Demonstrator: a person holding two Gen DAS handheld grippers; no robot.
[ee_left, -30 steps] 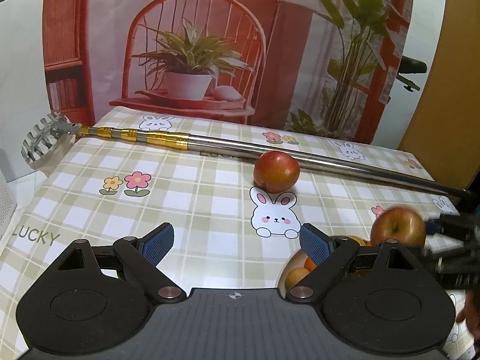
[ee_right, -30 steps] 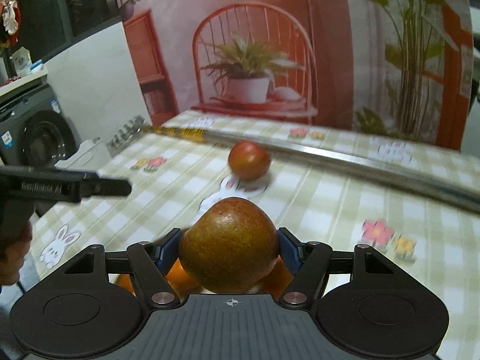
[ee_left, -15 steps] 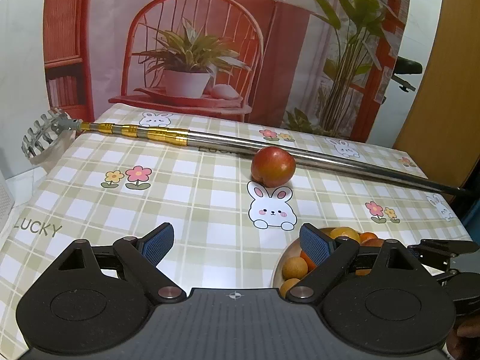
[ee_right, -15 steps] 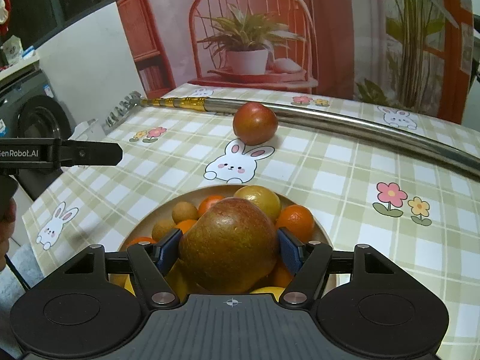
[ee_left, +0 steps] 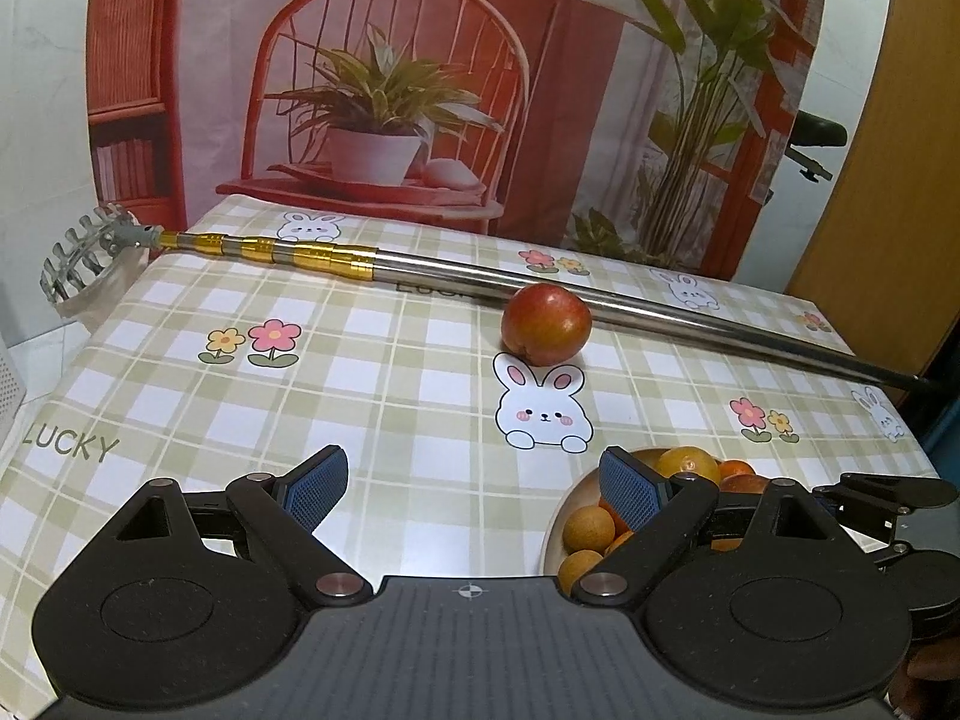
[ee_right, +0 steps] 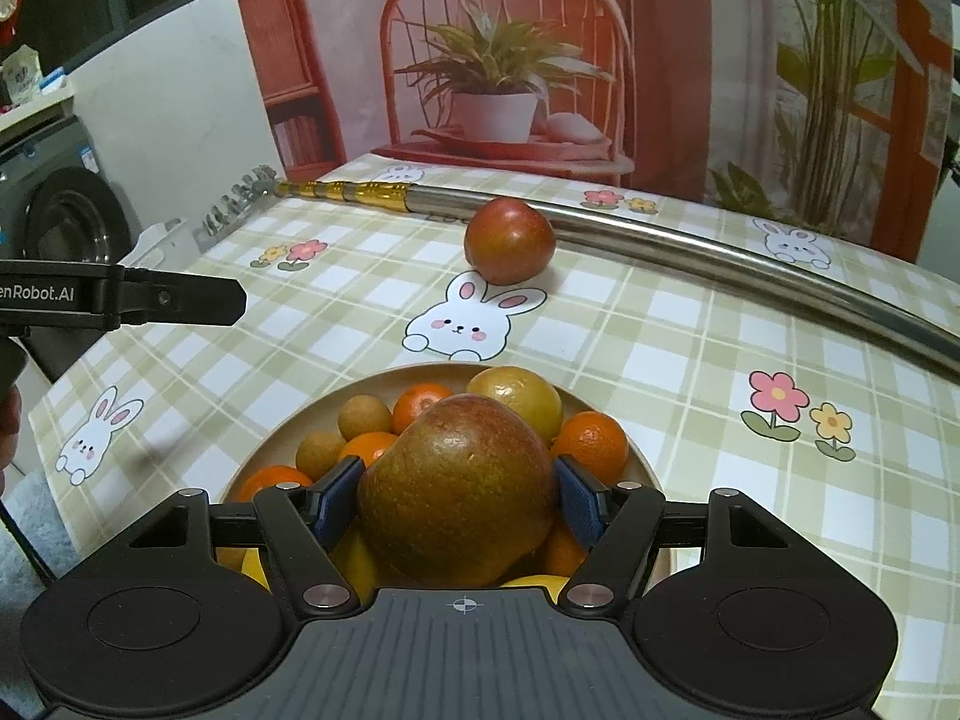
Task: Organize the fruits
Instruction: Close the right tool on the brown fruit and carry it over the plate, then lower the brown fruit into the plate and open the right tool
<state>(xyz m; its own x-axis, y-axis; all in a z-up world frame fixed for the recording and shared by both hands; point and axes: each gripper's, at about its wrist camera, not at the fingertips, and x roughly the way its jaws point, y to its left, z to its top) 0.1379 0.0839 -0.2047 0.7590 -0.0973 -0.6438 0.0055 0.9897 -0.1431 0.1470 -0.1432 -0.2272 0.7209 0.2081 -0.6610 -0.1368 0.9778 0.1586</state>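
Our right gripper [ee_right: 459, 501] is clamped on a large red-green apple [ee_right: 459, 489], its blue pads [ee_right: 336, 495] pressed against the fruit's two sides, and we hold it directly over the fruit pile in the bowl [ee_right: 639, 462]. Whether the apple rests on the fruit beneath it or hangs just above, we cannot tell. Around it in the bowl we see several oranges [ee_right: 591, 438], a yellowish round fruit [ee_right: 519, 393] at the far side, and two small brown fruits [ee_right: 363, 417] on the left. Our left gripper [ee_left: 474, 486] has its jaws spread wide with nothing between them, poised above the checked tablecloth [ee_left: 372, 384]; its right finger [ee_left: 630, 489] overlaps the bowl's near-left edge in the left wrist view, where the bowl sits at lower right with our other gripper showing behind it. In the right wrist view the left gripper appears as a dark bar at the left edge. Farther out, a second red apple [ee_left: 546, 324] lies alone on the cloth just beyond a printed rabbit [ee_left: 543, 405], touching or almost touching a long metal telescopic pole [ee_left: 660, 318] that runs across the table, its gold-banded end carrying a wire claw head [ee_left: 81, 258] past the left edge. A printed backdrop [ee_left: 384, 78] of a red chair and potted plant closes the scene.
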